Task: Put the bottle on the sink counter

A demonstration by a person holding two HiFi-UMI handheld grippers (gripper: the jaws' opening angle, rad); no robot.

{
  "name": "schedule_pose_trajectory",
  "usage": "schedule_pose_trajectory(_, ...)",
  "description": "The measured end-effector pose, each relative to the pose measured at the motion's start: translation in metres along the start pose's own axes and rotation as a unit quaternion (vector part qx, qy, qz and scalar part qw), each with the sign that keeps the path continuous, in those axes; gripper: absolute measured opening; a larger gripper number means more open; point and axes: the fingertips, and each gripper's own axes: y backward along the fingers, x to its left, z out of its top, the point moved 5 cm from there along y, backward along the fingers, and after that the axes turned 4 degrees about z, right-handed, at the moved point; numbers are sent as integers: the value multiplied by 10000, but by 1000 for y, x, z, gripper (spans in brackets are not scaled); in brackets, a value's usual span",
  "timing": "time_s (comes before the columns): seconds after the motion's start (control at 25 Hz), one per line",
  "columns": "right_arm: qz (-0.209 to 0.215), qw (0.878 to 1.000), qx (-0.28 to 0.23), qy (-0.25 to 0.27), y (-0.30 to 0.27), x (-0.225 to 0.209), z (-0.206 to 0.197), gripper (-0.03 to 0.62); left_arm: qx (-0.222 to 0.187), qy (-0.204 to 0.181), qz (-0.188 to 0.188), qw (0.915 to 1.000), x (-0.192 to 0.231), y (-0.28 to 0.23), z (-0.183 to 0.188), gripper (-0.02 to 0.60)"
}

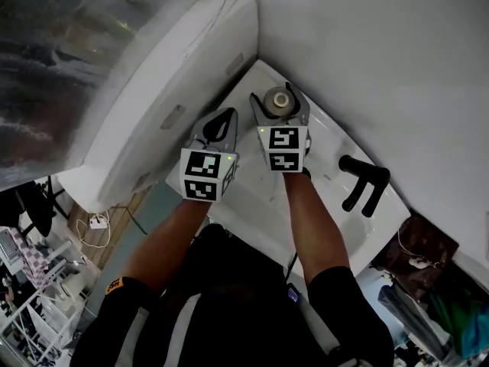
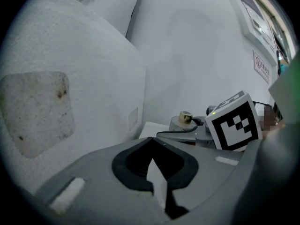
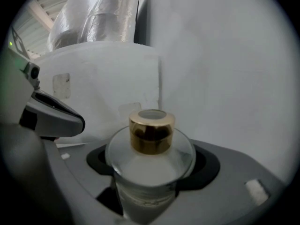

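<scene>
A frosted glass bottle (image 1: 280,98) with a gold cap sits between the jaws of my right gripper (image 1: 281,107), over the back corner of the white sink counter (image 1: 248,201). In the right gripper view the bottle (image 3: 149,161) stands upright and fills the gap between the dark pads of my right gripper (image 3: 152,170). I cannot tell whether its base touches the counter. My left gripper (image 1: 227,117) hovers just left of it, its jaws shut with nothing between them. The left gripper view shows its tips (image 2: 151,142) meeting, and the bottle (image 2: 183,121) beyond them to the right.
A black faucet (image 1: 364,182) stands on the counter right of my right arm. A white wall (image 1: 382,60) runs behind the counter, and a large white slanted body (image 1: 164,98) closes off the left side. A foil-wrapped duct (image 3: 101,13) runs overhead.
</scene>
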Motion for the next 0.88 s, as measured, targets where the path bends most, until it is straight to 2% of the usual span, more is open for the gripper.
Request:
schedule_pose_trajectory(0.52,-149,9996,-29,227,-6,0,1,345,-42,52,-13,10000,1,-1,2,-3)
schedule_pose_trajectory(0.88,-219,9994,196,174,-6,3,-7,349,-96,50,-44,9999,1,7,2,-3)
